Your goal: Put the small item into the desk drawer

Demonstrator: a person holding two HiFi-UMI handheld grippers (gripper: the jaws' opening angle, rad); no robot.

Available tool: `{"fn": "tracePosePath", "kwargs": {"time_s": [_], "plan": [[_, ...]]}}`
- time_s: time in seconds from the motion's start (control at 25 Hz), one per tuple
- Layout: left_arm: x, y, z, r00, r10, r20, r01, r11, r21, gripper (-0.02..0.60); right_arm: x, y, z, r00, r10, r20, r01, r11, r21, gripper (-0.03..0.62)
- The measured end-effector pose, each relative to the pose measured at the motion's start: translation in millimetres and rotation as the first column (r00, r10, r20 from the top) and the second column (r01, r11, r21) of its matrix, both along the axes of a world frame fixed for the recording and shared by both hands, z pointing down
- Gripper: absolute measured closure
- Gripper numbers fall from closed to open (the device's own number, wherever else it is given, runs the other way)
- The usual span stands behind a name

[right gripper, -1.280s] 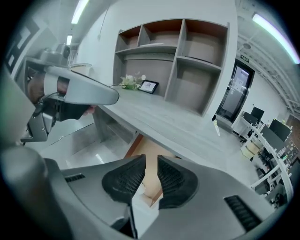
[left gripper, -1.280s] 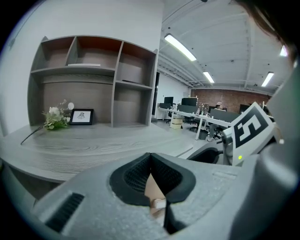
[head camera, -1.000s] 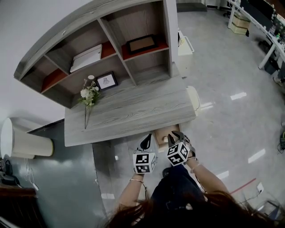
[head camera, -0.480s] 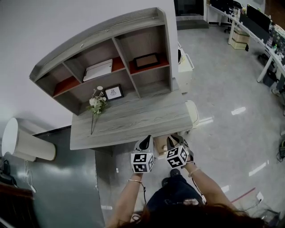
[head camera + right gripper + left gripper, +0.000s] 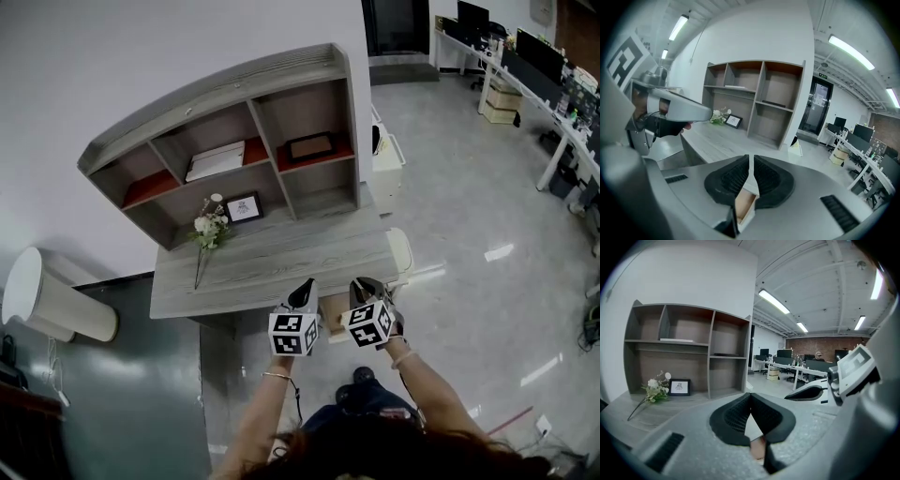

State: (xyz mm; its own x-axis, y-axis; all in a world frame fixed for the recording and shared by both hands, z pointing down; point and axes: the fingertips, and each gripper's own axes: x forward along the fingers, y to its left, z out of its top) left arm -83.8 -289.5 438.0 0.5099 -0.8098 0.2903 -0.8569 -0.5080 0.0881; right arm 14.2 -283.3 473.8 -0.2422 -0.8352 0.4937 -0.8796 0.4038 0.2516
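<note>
The open desk drawer point(image 5: 332, 307), light wood inside, sticks out from under the front edge of the grey desk point(image 5: 272, 267). Both grippers hover just above it, side by side. My left gripper point(image 5: 305, 292) has its jaws meeting at the tips with nothing in them. My right gripper point(image 5: 361, 289) is closing, with only a thin gap left and nothing between its pads. In the right gripper view the drawer's pale wall point(image 5: 744, 208) shows below the right gripper point(image 5: 751, 157). In the left gripper view a bit of the drawer point(image 5: 757, 447) shows under the left gripper point(image 5: 750, 394). I cannot make out the small item.
A grey shelf unit point(image 5: 244, 141) stands at the back of the desk, with a framed picture point(image 5: 244, 207) and a flower sprig point(image 5: 210, 228) in front of it. A white cylinder point(image 5: 56, 305) lies at the left. A white cabinet point(image 5: 386, 155) stands to the desk's right. Office desks point(image 5: 553, 84) fill the far right.
The head view has lifted and taken in more of the room. Both grippers have stayed side by side over the drawer at the desk's front edge. A small pale spot seen in the drawer earlier no longer shows.
</note>
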Motion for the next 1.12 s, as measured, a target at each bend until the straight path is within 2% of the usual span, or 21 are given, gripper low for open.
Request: {"fn": "tracePosePath", "kwargs": {"time_s": [0.68, 1.12], "plan": [[12.5, -5.3, -77.6, 0.999, 0.030, -0.015, -0.029, 0.997, 0.073, 0.566, 7.9, -8.9, -95.8, 0.999, 0.000, 0.050, -0.008, 0.989, 0.148, 0.591], [15.1, -6.3, -117.7, 0.999, 0.035, -0.035, -0.031, 0.994, 0.107, 0.566, 11.1, -7.7, -145.9, 0.980, 0.017, 0.200, -0.060, 0.977, 0.207, 0.592]]}}
